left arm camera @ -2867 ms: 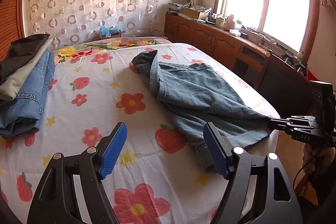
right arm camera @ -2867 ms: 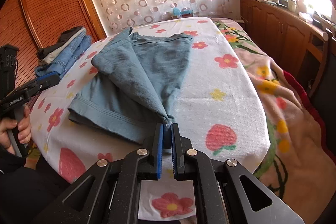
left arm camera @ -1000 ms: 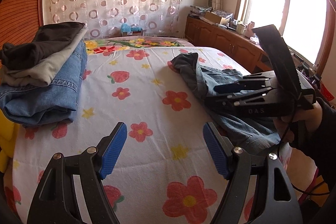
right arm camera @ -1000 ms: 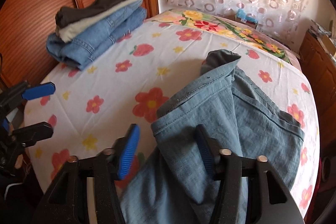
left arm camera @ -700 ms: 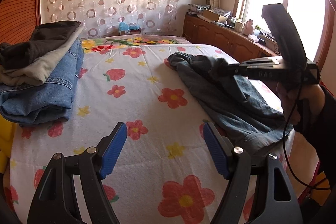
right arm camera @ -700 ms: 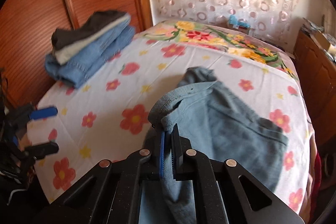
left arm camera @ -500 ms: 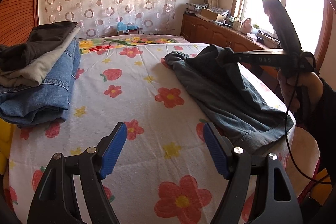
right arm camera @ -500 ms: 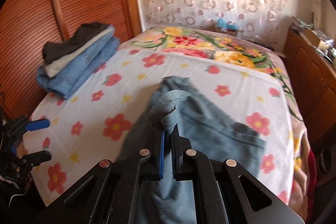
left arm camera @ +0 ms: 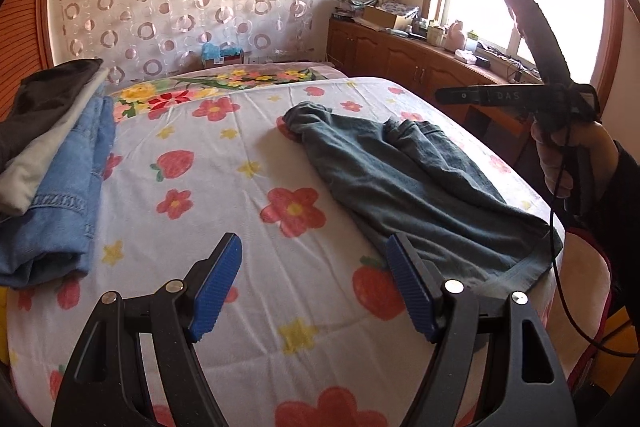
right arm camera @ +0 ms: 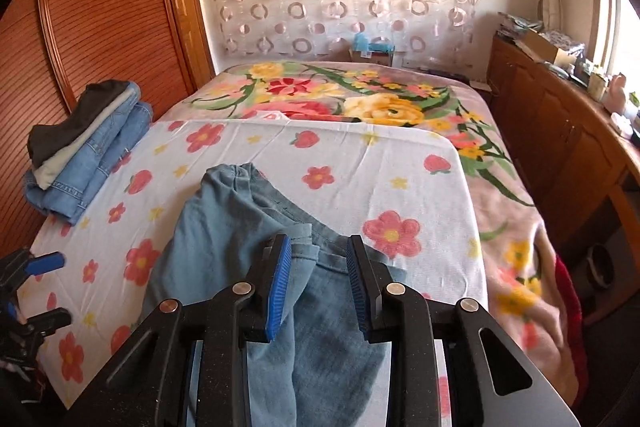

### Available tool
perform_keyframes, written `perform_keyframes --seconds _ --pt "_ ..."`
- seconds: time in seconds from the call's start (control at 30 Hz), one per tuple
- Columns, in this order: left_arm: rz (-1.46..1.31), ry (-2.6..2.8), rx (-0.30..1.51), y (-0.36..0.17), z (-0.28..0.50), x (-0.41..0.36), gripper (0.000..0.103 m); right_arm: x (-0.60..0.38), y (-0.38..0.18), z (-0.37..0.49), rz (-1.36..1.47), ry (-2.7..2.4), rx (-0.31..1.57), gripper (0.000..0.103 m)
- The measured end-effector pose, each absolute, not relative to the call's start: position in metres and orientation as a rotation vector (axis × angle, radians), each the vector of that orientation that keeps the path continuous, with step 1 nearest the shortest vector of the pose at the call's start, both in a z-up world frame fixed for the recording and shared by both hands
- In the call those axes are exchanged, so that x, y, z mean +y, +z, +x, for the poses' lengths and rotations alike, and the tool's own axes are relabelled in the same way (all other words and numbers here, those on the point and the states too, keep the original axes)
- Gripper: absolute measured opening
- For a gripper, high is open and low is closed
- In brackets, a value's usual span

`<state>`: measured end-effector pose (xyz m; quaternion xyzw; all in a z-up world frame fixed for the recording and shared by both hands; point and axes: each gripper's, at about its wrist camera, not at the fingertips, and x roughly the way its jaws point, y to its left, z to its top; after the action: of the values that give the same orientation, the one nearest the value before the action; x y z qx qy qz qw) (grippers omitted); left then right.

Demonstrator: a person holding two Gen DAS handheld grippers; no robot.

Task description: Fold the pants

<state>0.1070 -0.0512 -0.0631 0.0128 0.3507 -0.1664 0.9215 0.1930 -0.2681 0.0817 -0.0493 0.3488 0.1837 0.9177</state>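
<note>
Grey-blue pants lie loosely bunched on the right side of the flowered bed sheet, one hem hanging over the near right edge. My left gripper is open and empty, low over the sheet left of the pants' near hem. My right gripper is open above the pants, nothing between its pads. In the left wrist view the right gripper is held up in the air right of the bed.
A stack of folded clothes with blue jeans at the bottom sits at the bed's left edge, also seen in the right wrist view. A wooden cabinet runs along the right wall. A wooden wardrobe stands left.
My right gripper lifted a fold of the pants, then opened and let it drop onto the bed. It has risen clear. The left gripper stayed open and barely moved.
</note>
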Motion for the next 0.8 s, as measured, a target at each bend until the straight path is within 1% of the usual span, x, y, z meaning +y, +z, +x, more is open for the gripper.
perform_keyframes --seconds 0.17,0.33,0.5,0.63,0.67,0.7,0.73,0.8 --pt "0.054 -0.364 0.749 -0.069 0.125 -0.070 0.076 -0.251 0.072 0.196 -0.120 0.452 0.744 0.030" --pt "0.086 -0.385 0.794 -0.079 0.137 -0.082 0.076 -0.237 0.054 0.213 -0.147 0.489 0.808 0.029" --pt "0.103 -0.402 0.824 -0.085 0.138 -0.088 0.076 -0.233 0.036 0.234 -0.170 0.467 0.878 0.030" --pt "0.118 -0.402 0.832 -0.089 0.136 -0.093 0.076 -0.227 0.026 0.243 -0.197 0.448 0.899 0.029" --pt "0.121 -0.399 0.836 -0.091 0.137 -0.094 0.076 -0.226 0.024 0.245 -0.204 0.445 0.899 0.028" --pt "0.122 -0.399 0.841 -0.091 0.137 -0.094 0.076 -0.225 0.025 0.245 -0.209 0.442 0.893 0.016" --pt "0.120 -0.398 0.847 -0.092 0.138 -0.093 0.076 -0.227 0.025 0.246 -0.216 0.422 0.890 0.009" --pt "0.113 -0.400 0.845 -0.092 0.138 -0.092 0.076 -0.230 0.029 0.246 -0.201 0.408 0.879 0.006"
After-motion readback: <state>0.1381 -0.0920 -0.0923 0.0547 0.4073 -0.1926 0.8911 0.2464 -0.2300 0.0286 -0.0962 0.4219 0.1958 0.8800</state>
